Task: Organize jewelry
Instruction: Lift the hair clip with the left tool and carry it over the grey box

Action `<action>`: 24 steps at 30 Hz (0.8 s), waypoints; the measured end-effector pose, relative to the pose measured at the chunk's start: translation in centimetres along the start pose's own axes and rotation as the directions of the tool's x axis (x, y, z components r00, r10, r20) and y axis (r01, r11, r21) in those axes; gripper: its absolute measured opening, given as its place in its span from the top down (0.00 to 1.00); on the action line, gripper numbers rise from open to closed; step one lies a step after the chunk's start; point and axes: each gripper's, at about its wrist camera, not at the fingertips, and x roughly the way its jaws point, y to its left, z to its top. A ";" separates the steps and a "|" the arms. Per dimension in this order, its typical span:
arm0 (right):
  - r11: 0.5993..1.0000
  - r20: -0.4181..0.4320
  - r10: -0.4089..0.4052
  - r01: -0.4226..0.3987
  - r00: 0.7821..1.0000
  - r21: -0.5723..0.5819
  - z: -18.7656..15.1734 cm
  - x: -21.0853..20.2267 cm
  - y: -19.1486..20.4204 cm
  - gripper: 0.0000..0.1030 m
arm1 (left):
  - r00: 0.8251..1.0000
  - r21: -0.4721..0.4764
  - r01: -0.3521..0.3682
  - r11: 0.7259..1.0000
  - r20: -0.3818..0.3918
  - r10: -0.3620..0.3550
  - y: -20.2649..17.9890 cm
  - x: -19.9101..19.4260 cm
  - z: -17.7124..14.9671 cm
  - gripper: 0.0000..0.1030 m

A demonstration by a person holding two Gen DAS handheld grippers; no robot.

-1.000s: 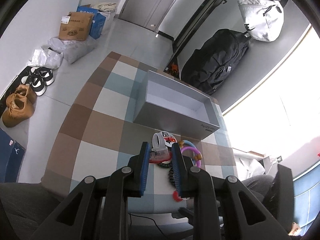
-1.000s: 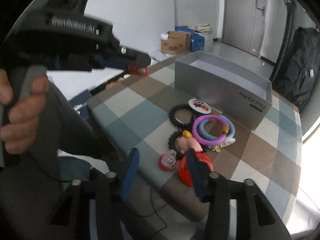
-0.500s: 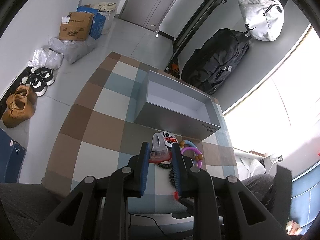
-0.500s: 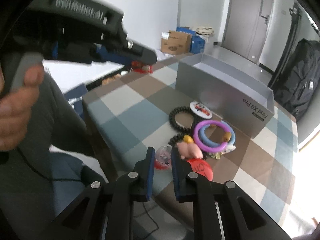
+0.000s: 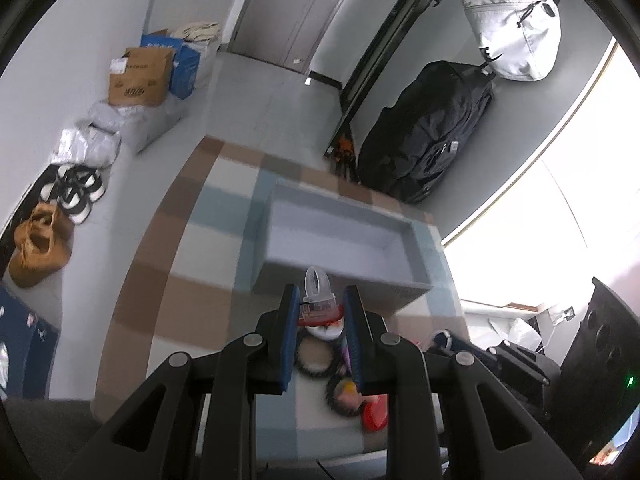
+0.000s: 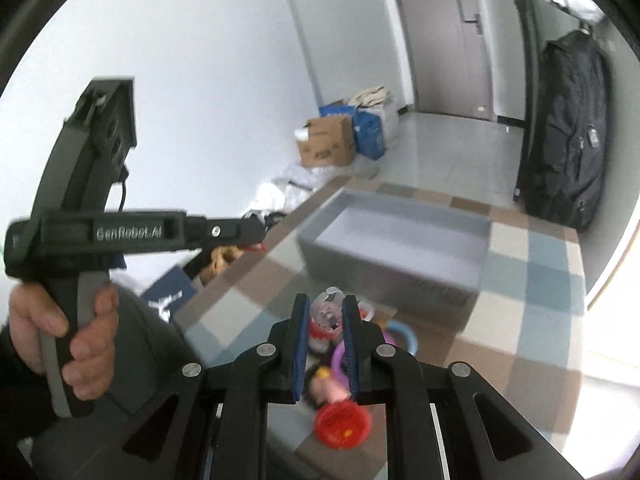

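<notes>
Right gripper (image 6: 325, 314) clamps what looks like a clear red-based ring (image 6: 326, 316).

A clear plastic ring with a red base (image 5: 318, 304) is sitting upright above the near jewelry pile (image 6: 340, 396); the open grey box (image 5: 340, 236) is lying beyond.

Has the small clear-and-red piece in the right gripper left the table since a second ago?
Yes. The right gripper has shut on the clear-and-red piece and lifted it off the pile, up toward the grey box.
</notes>
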 end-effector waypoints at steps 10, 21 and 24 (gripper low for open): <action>0.998 0.050 -0.046 0.044 0.998 0.034 5.8 1.6 -4.6 0.85 | 1.000 0.130 -0.021 0.991 -0.009 0.022 -3.4 4.3 4.3 0.83; 0.989 0.001 -0.012 0.012 1.000 0.146 6.5 6.4 -8.9 0.85 | 0.995 0.125 -0.028 0.992 -0.096 0.040 -2.8 8.8 5.3 0.83; 0.987 -0.024 0.004 0.000 1.000 0.162 6.2 7.4 -9.5 0.85 | 0.993 0.111 -0.015 0.994 -0.115 0.028 -2.5 9.5 5.4 0.83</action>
